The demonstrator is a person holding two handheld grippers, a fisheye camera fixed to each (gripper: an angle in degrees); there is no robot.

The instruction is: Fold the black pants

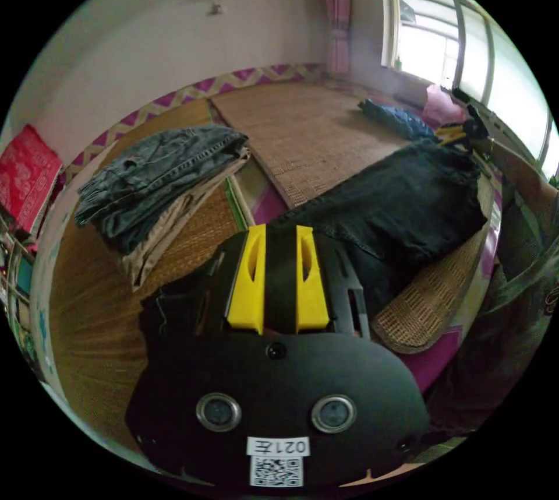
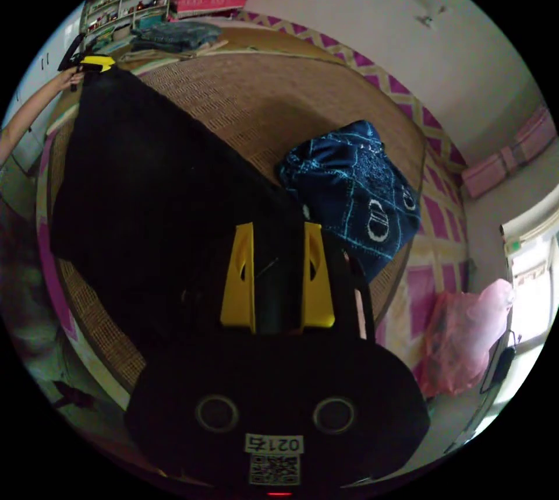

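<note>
The black pants (image 1: 402, 203) are stretched out over a woven mat (image 1: 303, 133), held at both ends. In the left gripper view my left gripper (image 1: 280, 232) has its yellow jaws shut on one end of the dark cloth, and the right gripper (image 1: 457, 131) shows small at the far end. In the right gripper view my right gripper (image 2: 278, 229) is shut on the other end of the black pants (image 2: 151, 191). The left gripper (image 2: 96, 63) is seen at the far corner of the cloth, held by a hand (image 2: 71, 78).
A stack of folded jeans and tan clothes (image 1: 163, 185) lies on the mat to the left. A blue patterned garment (image 2: 352, 191) lies beside the pants. A pink plastic bag (image 2: 466, 337) sits near the window. The person's body (image 1: 512, 302) stands at the mat's edge.
</note>
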